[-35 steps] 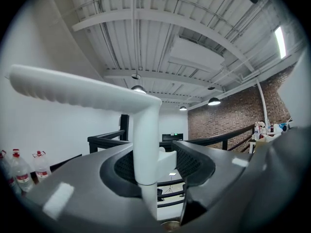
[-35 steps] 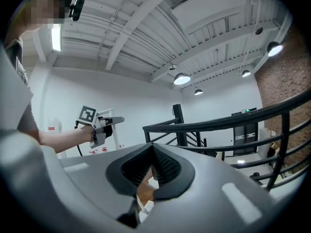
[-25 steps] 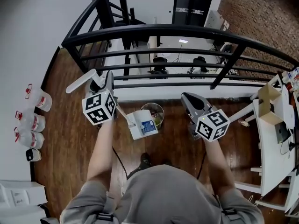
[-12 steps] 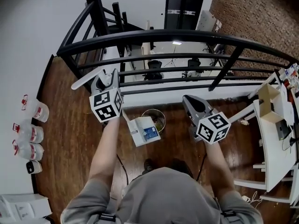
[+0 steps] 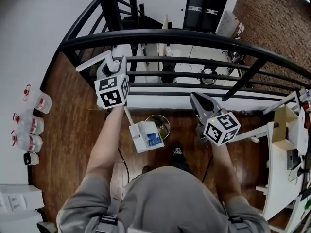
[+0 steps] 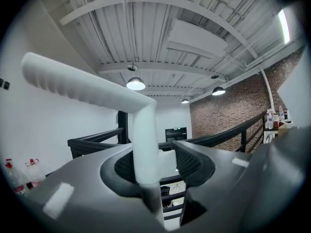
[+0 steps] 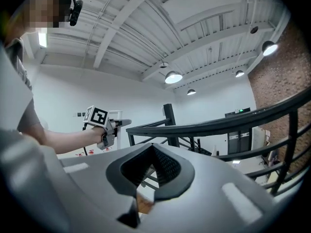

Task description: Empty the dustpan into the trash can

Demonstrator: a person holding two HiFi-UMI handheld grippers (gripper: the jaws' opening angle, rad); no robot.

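White long-handled dustpan (image 5: pixel 146 137), left gripper (image 5: pixel 109 65) pinching its handle, right gripper (image 5: pixel 196 99) pressed together, trash can (image 5: pixel 164 125) alongside, black railing (image 5: pixel 194 36) ahead.

White plastic dustpan (image 5: pixel 146 136): smooth, satin, with a ribbed grip on the handle. Brown wood plank floor (image 5: pixel 73 130): polished, slight sheen. Black metal railing (image 5: pixel 194 35): smooth, semi-gloss. Red brick wall (image 5: pixel 265 13): rough, matt. Left gripper (image 6: pixel 163 161): matt grey shell, finely textured black pads.
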